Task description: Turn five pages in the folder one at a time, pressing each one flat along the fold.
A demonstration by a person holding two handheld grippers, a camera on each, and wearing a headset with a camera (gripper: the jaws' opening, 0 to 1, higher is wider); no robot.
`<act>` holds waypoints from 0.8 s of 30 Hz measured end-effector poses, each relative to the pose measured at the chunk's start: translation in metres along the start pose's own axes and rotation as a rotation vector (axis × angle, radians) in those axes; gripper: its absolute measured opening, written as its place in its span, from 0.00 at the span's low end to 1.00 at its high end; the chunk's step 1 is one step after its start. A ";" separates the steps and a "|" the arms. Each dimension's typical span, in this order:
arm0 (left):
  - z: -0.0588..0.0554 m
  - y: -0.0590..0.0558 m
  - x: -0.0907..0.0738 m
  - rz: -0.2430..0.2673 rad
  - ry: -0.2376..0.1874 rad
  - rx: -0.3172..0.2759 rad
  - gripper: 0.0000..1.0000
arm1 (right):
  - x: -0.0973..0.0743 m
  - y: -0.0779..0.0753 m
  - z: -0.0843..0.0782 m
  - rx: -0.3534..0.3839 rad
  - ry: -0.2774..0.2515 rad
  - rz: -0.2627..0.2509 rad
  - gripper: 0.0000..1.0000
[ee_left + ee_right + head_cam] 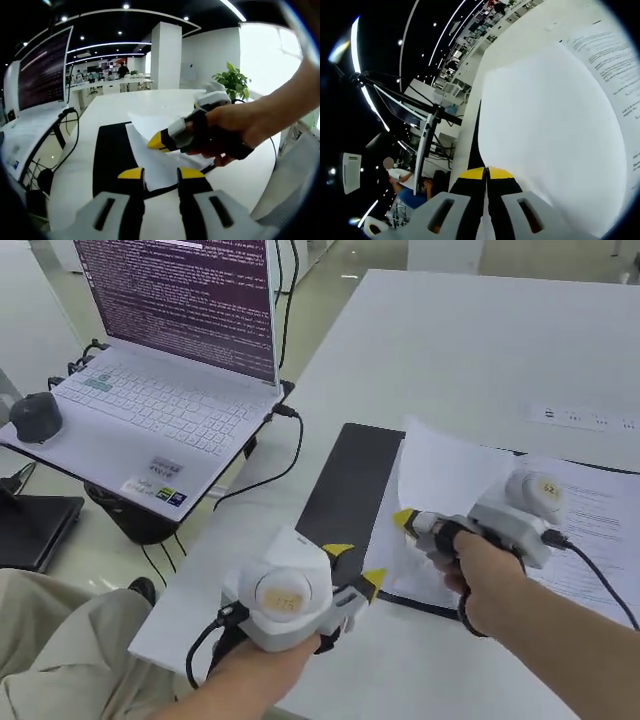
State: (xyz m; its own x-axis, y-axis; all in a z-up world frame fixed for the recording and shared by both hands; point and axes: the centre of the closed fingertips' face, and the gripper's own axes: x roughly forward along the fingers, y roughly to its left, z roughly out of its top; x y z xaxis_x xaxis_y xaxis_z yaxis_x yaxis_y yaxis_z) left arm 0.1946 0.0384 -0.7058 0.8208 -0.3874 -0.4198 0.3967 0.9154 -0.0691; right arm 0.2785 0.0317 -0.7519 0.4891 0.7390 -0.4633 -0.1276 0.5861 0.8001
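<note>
I had the folder (345, 480) lying open on the white table (450, 340), its left half black and bare and a printed sheet (600, 520) lying flat on its right half. The right gripper (405, 520) held 1 page (445, 465) by its lower edge. In the right gripper view the jaws were pressed together on the paper, with the blank side of the sheet rising away from them. The page stood lifted off the right half, curling up near the fold and not yet laid on the left. The left gripper (355, 566) hung just beside the folder's near edge, by the black half, its jaws apart with nothing between them and touching nothing. I judged this to be the middle of 1 turn: the page picked up and raised but not yet set down. I could not tell from these views how many of the 5 turns were done. The next move, as I read it, called for swinging the right gripper leftward in an arc over the fold so the sheet came down on the black half without creasing, then letting go. After that the page would need pressing flat along the fold, and the left gripper looked well placed for that. A laptop (170, 370) and a mouse (35, 417) sat off the table's left edge, well apart from the work.
</note>
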 end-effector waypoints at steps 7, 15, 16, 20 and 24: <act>-0.011 0.000 0.007 -0.012 0.028 0.019 0.24 | 0.012 -0.002 -0.009 0.063 0.032 0.010 0.04; -0.019 -0.002 0.020 -0.024 0.049 0.027 0.22 | 0.007 0.009 -0.016 0.087 0.045 0.067 0.09; -0.021 -0.004 0.024 -0.030 0.053 0.034 0.22 | 0.003 0.011 -0.014 0.092 0.036 0.080 0.09; -0.026 -0.005 0.040 -0.035 0.073 0.047 0.22 | -0.010 0.010 0.001 0.100 0.010 0.110 0.06; -0.036 -0.004 0.060 -0.022 0.105 0.049 0.21 | -0.026 -0.003 0.021 0.092 -0.024 0.103 0.00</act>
State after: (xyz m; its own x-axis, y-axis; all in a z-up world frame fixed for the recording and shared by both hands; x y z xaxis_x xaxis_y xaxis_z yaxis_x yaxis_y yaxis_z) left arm 0.2275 0.0157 -0.7630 0.7652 -0.3912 -0.5113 0.4357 0.8994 -0.0360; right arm 0.2844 0.0037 -0.7341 0.4980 0.7848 -0.3688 -0.0991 0.4741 0.8749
